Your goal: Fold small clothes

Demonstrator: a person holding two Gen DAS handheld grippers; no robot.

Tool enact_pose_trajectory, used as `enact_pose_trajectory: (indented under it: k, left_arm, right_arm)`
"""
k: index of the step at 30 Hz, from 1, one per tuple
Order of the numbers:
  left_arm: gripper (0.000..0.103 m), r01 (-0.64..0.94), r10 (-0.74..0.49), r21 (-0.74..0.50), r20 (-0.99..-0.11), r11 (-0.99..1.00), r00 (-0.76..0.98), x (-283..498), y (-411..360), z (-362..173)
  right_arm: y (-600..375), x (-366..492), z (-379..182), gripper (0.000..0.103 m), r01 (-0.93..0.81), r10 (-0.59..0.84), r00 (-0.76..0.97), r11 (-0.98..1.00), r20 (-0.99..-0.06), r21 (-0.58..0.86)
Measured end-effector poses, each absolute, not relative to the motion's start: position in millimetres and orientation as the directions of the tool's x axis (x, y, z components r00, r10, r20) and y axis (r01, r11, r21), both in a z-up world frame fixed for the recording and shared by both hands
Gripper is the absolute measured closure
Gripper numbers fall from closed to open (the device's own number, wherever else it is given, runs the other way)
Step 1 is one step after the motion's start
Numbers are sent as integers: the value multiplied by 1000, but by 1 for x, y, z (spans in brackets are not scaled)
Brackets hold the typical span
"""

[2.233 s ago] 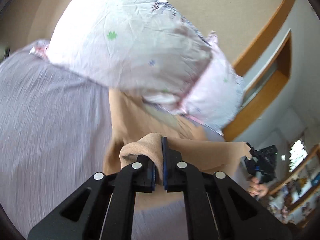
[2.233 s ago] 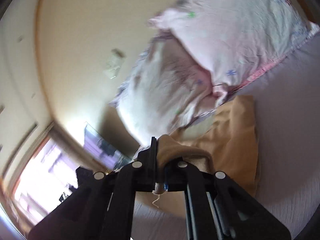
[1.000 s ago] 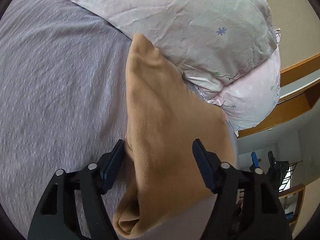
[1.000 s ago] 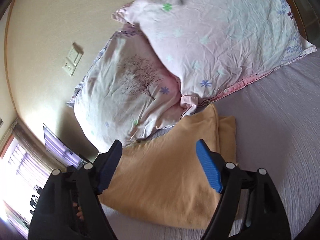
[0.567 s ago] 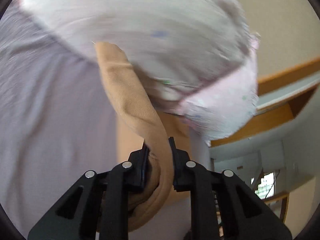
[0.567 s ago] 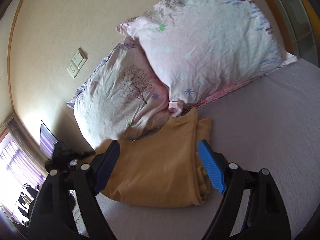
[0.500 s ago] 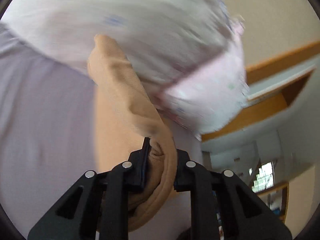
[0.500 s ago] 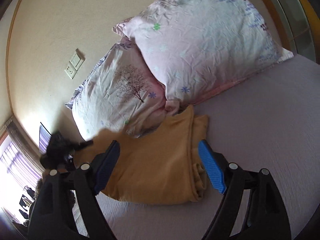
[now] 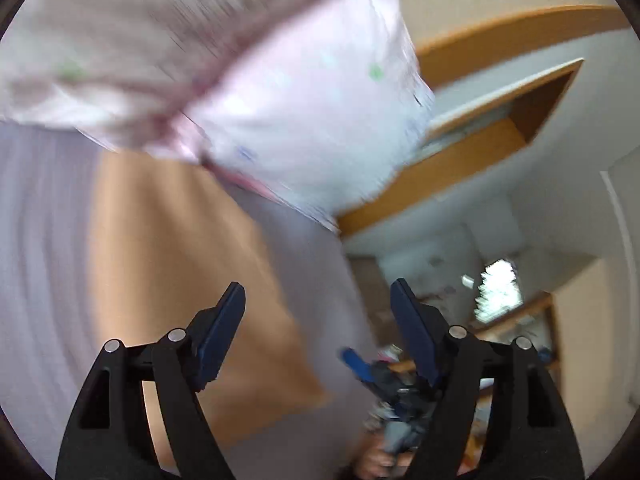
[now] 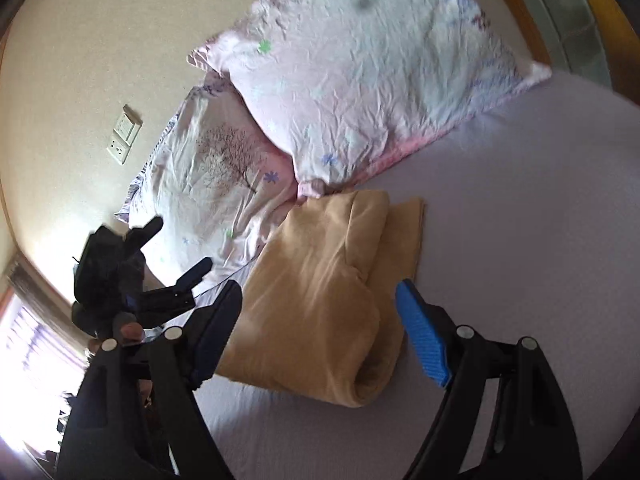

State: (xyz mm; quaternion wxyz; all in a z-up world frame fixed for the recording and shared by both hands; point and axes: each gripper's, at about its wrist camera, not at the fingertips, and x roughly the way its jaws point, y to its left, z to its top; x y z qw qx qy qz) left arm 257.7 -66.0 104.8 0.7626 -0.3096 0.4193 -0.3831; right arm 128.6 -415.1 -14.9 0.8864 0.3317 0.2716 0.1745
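A tan garment (image 10: 332, 288) lies folded on the lilac bed sheet (image 10: 520, 208), its far edge against the pillows. It also shows blurred in the left wrist view (image 9: 168, 264). My right gripper (image 10: 320, 304) is open and empty, held above the garment's near end. My left gripper (image 9: 316, 312) is open and empty over the garment's right edge. It also shows in the right wrist view (image 10: 176, 256), left of the garment, fingers apart. The right gripper shows small in the left wrist view (image 9: 384, 380).
Two pale floral pillows (image 10: 360, 72) (image 10: 216, 176) lean at the head of the bed against a beige wall with a switch plate (image 10: 126, 134). A wooden window frame (image 9: 480, 128) stands beyond the pillow. The left wrist view is motion-blurred.
My left gripper, shut on the garment's fold half a second ago, has opened and let it drop, then swung right. The garment now lies folded over. The right gripper stayed open.
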Motion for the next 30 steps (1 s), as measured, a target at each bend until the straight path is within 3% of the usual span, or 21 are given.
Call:
enact_pose_trajectory:
  k: [5,13,16,17,18,20,26,28,30]
  left_arm:
    - [28,183,-740,-732,-579,657,342,265,-23,63]
    - [28,173,-771,-751,-612,637,178,293,-76,20]
    - [28,151,-780,-767,-596,623,193,297,-86,16]
    - [34,144,-782,-772,-589,619,203,295,-86,14]
    - [54,146,-778,-768,-593,624,207,291,-80,10]
    - [69,160,-790,-778,-574,608,213,290,-74,10]
    - [71,235,-791,-771,-502,592,349,259,0,46]
    - [68,235,-746,-726,-535,646,397,252,23,52]
    - [67,208,-659,-642,-619,738,427,245,47,52]
  right_arm:
    - [-410,173,-38,23,-60,576,670,672,-469,738]
    - [-401,214,-65,25,-34,652,577,621,-492,783]
    - [-396,224,-71,52,-45,672,552,616,-494,787]
    - [-394,227,-74,59,-51,675,548,617,-494,786]
    - [-392,229,-74,64,-69,691,545,601,-475,796]
    - [-384,231,-64,66,-113,706,550,592,-446,798]
    - [-325,227,-16,67,-333,760,538,588,-364,737]
    - [-301,234,-22,60,-345,764,491,612,-419,712]
    - [-286,244,-36,58,-292,722,413,682,-555,670]
